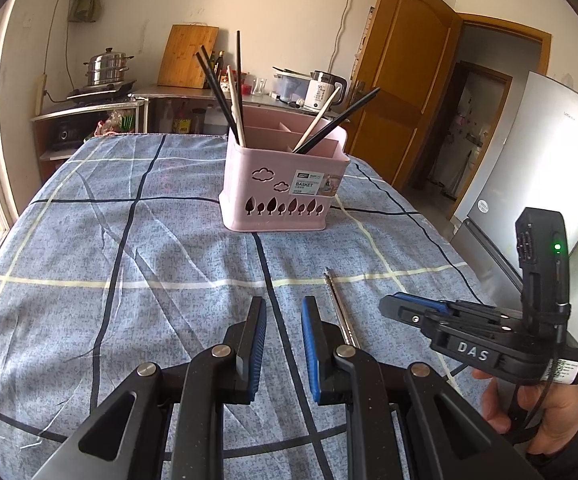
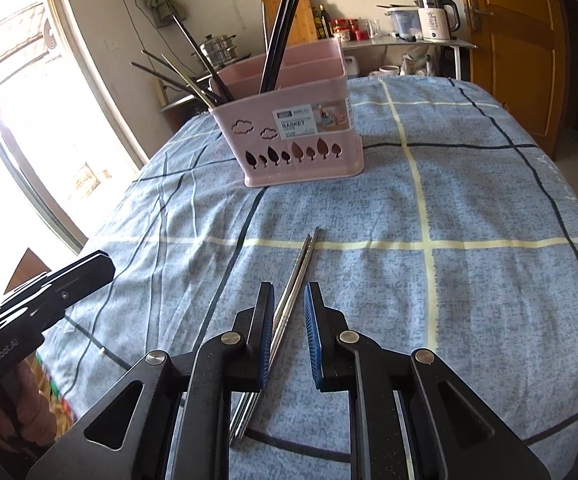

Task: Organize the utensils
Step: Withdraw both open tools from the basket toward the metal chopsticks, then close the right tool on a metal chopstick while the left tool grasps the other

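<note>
A pair of metal chopsticks (image 2: 301, 262) lies on the blue checked tablecloth (image 2: 469, 240), pointing toward a pink utensil basket (image 2: 301, 140). My right gripper (image 2: 289, 290) hovers just over their near half, jaws a little apart and astride them, pads not touching. Several dark and pale chopsticks (image 1: 217, 84) stand in the pink utensil basket (image 1: 285, 184). My left gripper (image 1: 284, 304) is open over bare cloth with nothing between its fingers, just left of the metal chopsticks (image 1: 337, 296). The right gripper (image 1: 389, 306) shows at the right edge there, held by a hand.
A kitchen counter (image 1: 193, 94) behind the table carries a kettle (image 1: 323, 90), a cutting board and a steamer pot (image 1: 107, 66). A fridge (image 1: 529, 160) and an open wooden door (image 1: 401, 72) stand to the right. A bright window (image 2: 21, 120) is at the left.
</note>
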Demonstrator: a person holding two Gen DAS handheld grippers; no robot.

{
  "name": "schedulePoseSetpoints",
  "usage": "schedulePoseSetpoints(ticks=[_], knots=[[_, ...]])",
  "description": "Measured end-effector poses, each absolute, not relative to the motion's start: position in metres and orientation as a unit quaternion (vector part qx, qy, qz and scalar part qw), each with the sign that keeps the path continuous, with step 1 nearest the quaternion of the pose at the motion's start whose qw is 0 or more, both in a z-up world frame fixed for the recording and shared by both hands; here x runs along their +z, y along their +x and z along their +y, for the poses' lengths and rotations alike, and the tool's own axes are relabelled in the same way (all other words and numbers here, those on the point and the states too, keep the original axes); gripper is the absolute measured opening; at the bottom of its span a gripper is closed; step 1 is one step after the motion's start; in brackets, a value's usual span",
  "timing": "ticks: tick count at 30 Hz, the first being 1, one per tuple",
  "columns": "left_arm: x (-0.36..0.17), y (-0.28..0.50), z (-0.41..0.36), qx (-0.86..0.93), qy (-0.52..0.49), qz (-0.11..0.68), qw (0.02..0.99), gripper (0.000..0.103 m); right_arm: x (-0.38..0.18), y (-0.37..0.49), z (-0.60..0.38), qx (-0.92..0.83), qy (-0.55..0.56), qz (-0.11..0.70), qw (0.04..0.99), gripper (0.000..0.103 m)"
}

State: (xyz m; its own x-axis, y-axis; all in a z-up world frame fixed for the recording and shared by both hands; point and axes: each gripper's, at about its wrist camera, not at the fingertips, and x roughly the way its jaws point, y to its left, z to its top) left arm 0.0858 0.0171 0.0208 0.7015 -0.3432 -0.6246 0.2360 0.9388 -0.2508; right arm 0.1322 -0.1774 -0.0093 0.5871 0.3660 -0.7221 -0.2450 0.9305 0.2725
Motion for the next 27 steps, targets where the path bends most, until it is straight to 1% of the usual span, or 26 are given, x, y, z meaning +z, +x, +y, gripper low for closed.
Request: schedulePoseSetpoints(ticks=[12, 20, 22, 25, 27], knots=[[0.009, 0.097, 0.03, -0.15, -0.089, 0.365, 0.915, 0.017, -0.045, 0.164, -0.158, 0.148, 0.064, 0.468, 0.869, 0.016], [0.005, 0.101, 0.024, -0.151, -0.087, 0.374, 0.911, 0.017, -0.045, 0.161, -0.159, 0.141, 0.066, 0.463, 0.873, 0.016], [0.004, 0.101, 0.023, -0.152, -0.086, 0.376, 0.91, 0.017, -0.046, 0.159, -0.161, 0.139, 0.067, 0.465, 0.872, 0.014], [0.002, 0.101, 0.022, -0.152, -0.088, 0.379, 0.909, 0.017, -0.045, 0.163, -0.16, 0.13, 0.075, 0.476, 0.867, 0.014], [0.002, 0.101, 0.021, -0.151, -0.088, 0.381, 0.908, 0.017, -0.044, 0.165, -0.155, 0.124, 0.055, 0.478, 0.868, 0.014]])
